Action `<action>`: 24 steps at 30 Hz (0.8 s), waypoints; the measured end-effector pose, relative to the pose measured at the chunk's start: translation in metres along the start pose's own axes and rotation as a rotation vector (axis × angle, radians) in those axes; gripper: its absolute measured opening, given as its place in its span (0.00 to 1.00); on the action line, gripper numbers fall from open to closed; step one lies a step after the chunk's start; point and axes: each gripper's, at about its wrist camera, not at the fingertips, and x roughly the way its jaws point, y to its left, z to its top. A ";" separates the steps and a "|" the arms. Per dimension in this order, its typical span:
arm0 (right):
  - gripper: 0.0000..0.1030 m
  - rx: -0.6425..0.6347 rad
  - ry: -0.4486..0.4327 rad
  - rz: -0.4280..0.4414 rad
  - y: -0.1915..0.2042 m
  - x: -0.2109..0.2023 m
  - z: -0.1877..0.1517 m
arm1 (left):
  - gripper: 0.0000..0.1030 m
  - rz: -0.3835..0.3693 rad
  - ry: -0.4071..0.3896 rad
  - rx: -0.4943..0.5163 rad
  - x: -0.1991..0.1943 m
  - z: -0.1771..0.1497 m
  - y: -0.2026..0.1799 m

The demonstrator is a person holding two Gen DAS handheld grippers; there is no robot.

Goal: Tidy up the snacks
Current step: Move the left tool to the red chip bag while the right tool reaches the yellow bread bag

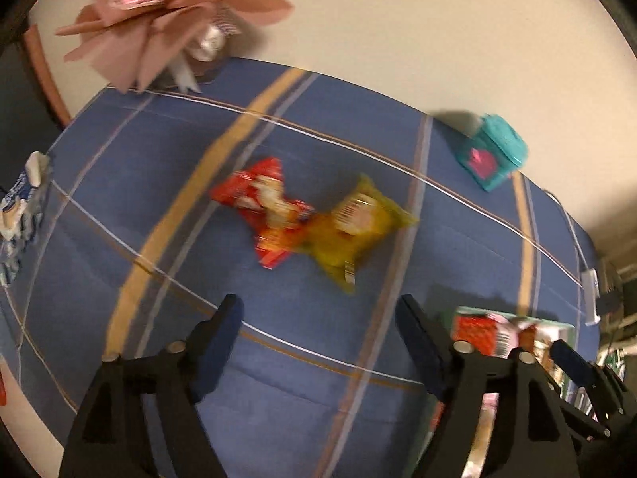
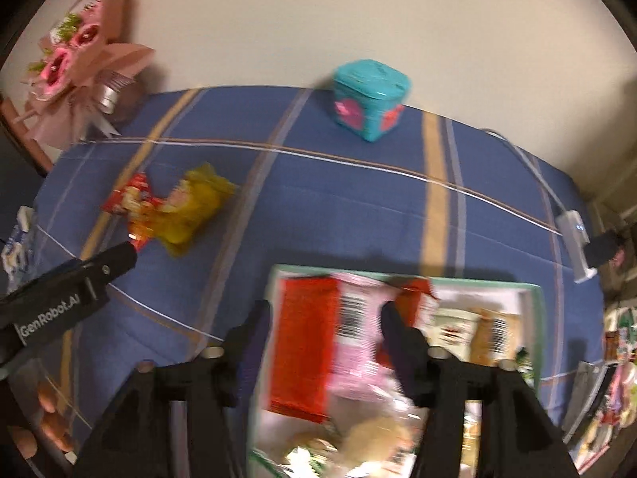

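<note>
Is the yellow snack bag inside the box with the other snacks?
No, the yellow snack bag lies out on the blue tablecloth beside the red snack bag, apart from the box.

We see a worktop [image 2: 358, 207] covered in blue cloth with tan and pale stripes. On it lie a red snack packet [image 1: 266, 209] and a yellow snack packet [image 1: 354, 231], touching each other, a teal box [image 2: 370, 99] near the far edge, a green-rimmed tray [image 2: 535, 318] holding packets, a pink bouquet [image 2: 79, 63] at the far corner and a white power strip [image 2: 575, 239].
</note>
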 end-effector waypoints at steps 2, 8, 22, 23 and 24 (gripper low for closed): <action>0.81 0.007 -0.022 0.025 0.013 0.003 0.003 | 0.95 0.022 -0.018 -0.018 0.000 0.005 0.014; 1.00 0.012 -0.069 0.025 0.040 0.013 0.009 | 1.00 0.067 -0.058 -0.076 0.001 0.017 0.049; 1.00 0.115 -0.164 0.066 0.068 0.038 0.031 | 1.00 0.017 -0.077 -0.148 0.033 0.040 0.081; 1.00 0.113 -0.166 0.066 0.072 0.043 0.036 | 1.00 0.010 -0.073 -0.149 0.036 0.042 0.081; 1.00 0.111 -0.165 0.066 0.074 0.046 0.039 | 1.00 0.004 -0.068 -0.155 0.041 0.044 0.081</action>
